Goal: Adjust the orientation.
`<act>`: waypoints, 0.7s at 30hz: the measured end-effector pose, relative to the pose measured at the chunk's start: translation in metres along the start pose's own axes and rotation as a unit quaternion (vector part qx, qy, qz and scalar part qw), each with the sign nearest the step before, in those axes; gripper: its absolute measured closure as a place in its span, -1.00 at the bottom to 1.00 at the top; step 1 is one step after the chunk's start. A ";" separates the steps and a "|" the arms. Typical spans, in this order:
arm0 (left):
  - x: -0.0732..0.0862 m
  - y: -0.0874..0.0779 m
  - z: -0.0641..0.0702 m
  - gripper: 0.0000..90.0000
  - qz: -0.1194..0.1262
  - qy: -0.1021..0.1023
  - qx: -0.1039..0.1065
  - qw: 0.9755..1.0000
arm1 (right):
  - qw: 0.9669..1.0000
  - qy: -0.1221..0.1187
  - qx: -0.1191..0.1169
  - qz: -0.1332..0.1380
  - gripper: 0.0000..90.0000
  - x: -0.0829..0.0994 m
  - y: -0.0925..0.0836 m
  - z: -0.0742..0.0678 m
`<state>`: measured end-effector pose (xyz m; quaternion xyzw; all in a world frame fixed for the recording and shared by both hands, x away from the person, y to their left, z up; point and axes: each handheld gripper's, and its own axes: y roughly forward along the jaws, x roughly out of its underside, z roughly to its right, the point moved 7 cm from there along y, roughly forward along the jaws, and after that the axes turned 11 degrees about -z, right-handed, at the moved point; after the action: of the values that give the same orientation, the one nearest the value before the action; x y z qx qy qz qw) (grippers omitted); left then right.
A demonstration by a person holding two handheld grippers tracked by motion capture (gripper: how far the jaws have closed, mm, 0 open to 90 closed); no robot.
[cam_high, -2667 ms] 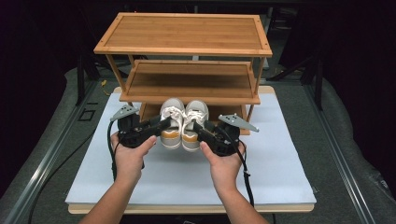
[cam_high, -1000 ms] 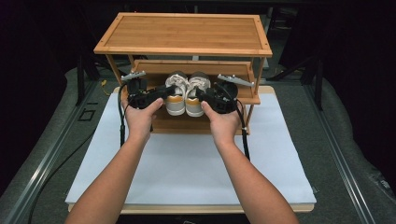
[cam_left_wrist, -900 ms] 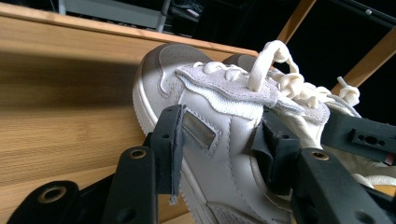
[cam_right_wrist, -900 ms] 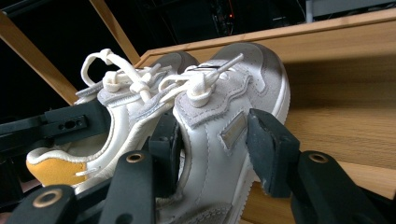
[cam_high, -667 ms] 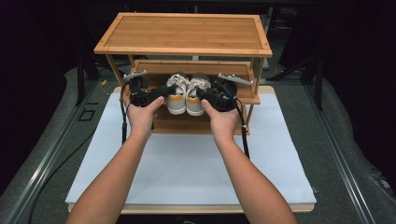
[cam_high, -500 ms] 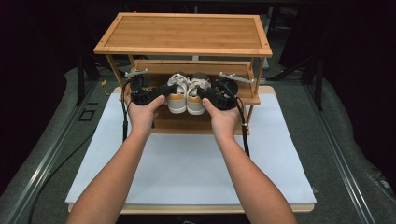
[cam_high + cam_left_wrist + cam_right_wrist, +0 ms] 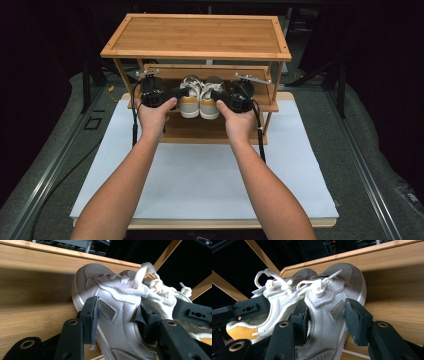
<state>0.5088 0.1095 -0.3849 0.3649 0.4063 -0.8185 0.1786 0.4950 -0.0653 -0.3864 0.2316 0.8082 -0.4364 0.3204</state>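
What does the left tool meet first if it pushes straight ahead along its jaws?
The left tool already straddles the left shoe, pads at its sides. Pushing on, the shoe's toe would slide further along the middle shelf board. Nothing else shows ahead on the shelf; depth at the back is unclear.

A bamboo rack (image 7: 200,35) is set at the far end of a white board (image 7: 200,180). On the rack's middle shelf (image 7: 267,106), under the bare top shelf, two white sneakers (image 7: 200,97) are placed side by side, heels outward.
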 end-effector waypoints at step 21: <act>-0.010 -0.011 0.008 0.10 0.014 0.013 0.005 1.000 | 1.000 -0.011 -0.018 0.009 0.15 -0.011 -0.010 -0.005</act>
<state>0.5059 0.1098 -0.3682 0.3824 0.3992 -0.8129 0.1829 0.4947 -0.0673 -0.3707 0.2282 0.8099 -0.4219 0.3375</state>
